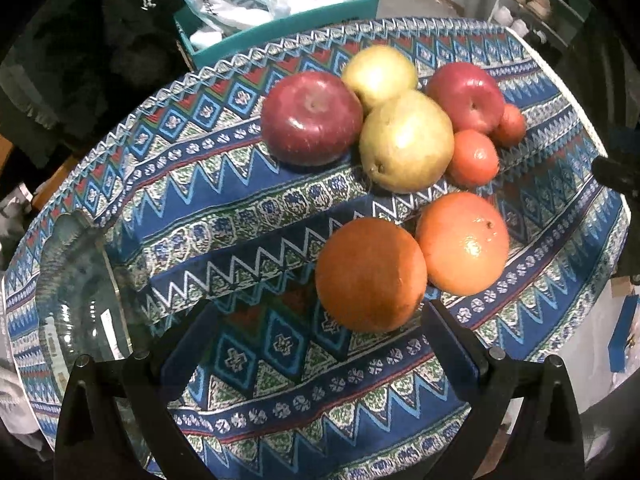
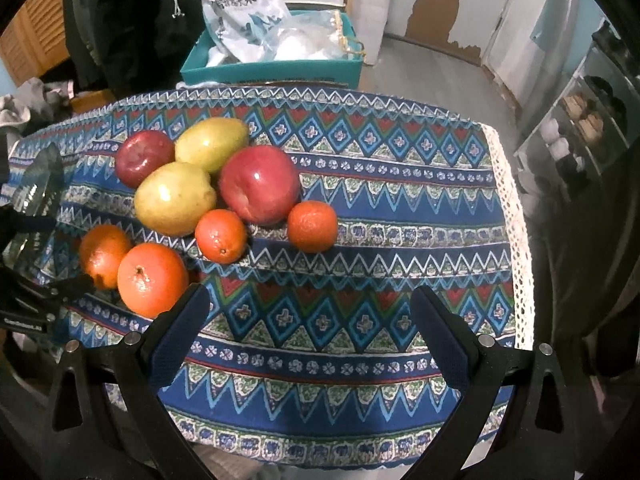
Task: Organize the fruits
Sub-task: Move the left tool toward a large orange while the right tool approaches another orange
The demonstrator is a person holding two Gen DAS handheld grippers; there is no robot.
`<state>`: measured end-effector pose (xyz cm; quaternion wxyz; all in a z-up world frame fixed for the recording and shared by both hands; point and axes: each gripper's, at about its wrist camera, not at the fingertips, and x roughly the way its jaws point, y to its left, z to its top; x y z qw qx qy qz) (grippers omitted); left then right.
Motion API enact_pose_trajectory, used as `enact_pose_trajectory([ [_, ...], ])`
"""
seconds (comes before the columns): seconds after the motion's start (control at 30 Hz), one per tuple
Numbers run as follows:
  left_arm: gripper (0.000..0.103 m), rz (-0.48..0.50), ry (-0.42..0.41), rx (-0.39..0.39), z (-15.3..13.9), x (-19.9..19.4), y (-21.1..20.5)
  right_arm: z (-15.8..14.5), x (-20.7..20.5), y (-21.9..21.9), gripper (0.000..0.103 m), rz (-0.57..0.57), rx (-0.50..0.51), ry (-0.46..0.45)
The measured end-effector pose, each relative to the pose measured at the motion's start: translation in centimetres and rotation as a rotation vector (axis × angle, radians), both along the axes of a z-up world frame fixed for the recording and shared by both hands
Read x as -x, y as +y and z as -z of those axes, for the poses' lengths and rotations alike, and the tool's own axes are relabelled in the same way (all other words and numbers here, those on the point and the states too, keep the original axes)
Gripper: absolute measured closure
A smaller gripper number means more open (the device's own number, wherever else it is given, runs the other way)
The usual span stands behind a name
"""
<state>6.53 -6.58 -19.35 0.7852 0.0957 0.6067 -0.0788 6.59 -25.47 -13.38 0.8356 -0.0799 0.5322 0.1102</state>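
Both claws stand spread and empty, so you centre the left gripper (image 1: 316, 344) squarely around the nearest orange (image 1: 370, 274) before pinching, clear of its neighbour (image 1: 462, 242).

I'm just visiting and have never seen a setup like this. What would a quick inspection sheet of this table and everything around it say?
Surface: patterned cloth over a table, lace edge on one side.
Job's things: two red apples, two pears, two big oranges and two small mandarins, all loose on the cloth; none gripped.
Clutter: glass dish at the cloth's edge.
Grippers: left gripper open, close to an orange; right gripper open over bare cloth.
Cables: nothing seen.
Surroundings: teal box holding bags behind the table; shelves to one side.
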Motion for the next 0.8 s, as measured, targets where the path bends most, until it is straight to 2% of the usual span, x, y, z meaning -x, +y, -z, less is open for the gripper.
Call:
enact_pose_trajectory([
  [0.2, 0.001, 0.023, 0.008, 0.028, 1.2, -0.7, -0.6, 0.8, -0.7, -0.1, 0.003, -0.006, -0.001, 0.016],
  [0.43, 0.003, 0.067, 0.019, 0.01, 3.3, -1.5, -2.0, 2.1, -1.7, -0.4, 0.003, -0.001, 0.014, 0.033],
  [0.63, 0.019, 0.089, 0.019, 0.059, 4.2, -1.7, -2.8, 3.1, -2.6, -0.6, 0.003, -0.004, 0.028, 0.038],
  [0.73, 0.037, 0.094, 0.018, 0.124, 3.7, -1.5, -2.9, 3.9, -3.6, -0.7, 0.004, -0.007, 0.038, 0.042],
  [0.8, 0.037, 0.084, 0.018, 0.125, 3.5, -1.6, -2.9, 4.5, -4.3, -0.8, 0.004, -0.007, 0.032, 0.048],
])
